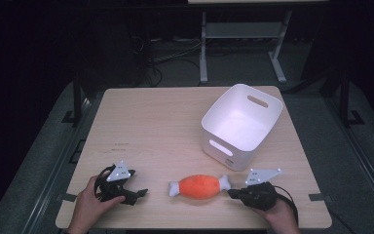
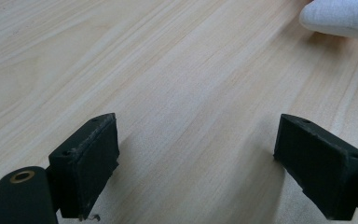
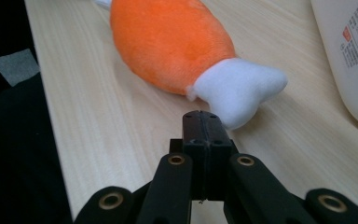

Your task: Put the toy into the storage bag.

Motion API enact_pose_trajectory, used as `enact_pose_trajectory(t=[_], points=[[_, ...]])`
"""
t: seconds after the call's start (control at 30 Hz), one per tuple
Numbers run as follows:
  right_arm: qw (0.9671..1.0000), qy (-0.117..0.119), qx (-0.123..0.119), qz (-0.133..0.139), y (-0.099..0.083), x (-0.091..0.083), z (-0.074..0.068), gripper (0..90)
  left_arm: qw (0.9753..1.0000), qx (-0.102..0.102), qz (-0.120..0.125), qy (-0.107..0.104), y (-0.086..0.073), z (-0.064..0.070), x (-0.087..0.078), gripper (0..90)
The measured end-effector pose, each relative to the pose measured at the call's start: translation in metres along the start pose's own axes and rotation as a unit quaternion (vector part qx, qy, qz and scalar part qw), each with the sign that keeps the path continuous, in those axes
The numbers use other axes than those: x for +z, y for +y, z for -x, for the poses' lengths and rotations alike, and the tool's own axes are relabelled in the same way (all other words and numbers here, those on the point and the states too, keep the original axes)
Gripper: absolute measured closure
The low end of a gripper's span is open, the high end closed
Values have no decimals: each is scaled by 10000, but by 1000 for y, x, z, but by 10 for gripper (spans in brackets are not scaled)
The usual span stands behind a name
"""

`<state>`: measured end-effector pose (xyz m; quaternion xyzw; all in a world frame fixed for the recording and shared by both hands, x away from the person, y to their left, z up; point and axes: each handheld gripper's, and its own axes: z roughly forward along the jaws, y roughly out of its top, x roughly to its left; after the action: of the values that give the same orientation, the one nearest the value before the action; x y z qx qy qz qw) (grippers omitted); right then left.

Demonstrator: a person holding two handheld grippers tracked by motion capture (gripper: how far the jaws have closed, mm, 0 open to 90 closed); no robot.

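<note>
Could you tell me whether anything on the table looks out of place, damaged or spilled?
Nothing stands out. The orange plush toy lies intact on the table between the left gripper, jaws open, and the right gripper, jaws shut just short of its white end. The white bin stands upright, with no spill visible.

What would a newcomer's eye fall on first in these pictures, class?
The orange plush drumstick toy with white ends stands out most, lying near the front edge of the wooden table. Behind it to the right sits an empty white bin. The left gripper is open at the toy's left, and the right gripper, shut, points at its white end.
</note>
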<state>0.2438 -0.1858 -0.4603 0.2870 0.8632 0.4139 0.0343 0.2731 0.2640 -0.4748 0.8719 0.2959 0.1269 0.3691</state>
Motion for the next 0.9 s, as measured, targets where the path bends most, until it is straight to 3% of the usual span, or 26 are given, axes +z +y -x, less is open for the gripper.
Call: enact_pose_trajectory(t=[0.63,0.9], points=[[9989,-460,-125,21,21,19,11,894,10000,2,0,0,0,0,0,128],[9984,-538,-173,29,33,30,12,894,10000,2,0,0,0,0,0,128]])
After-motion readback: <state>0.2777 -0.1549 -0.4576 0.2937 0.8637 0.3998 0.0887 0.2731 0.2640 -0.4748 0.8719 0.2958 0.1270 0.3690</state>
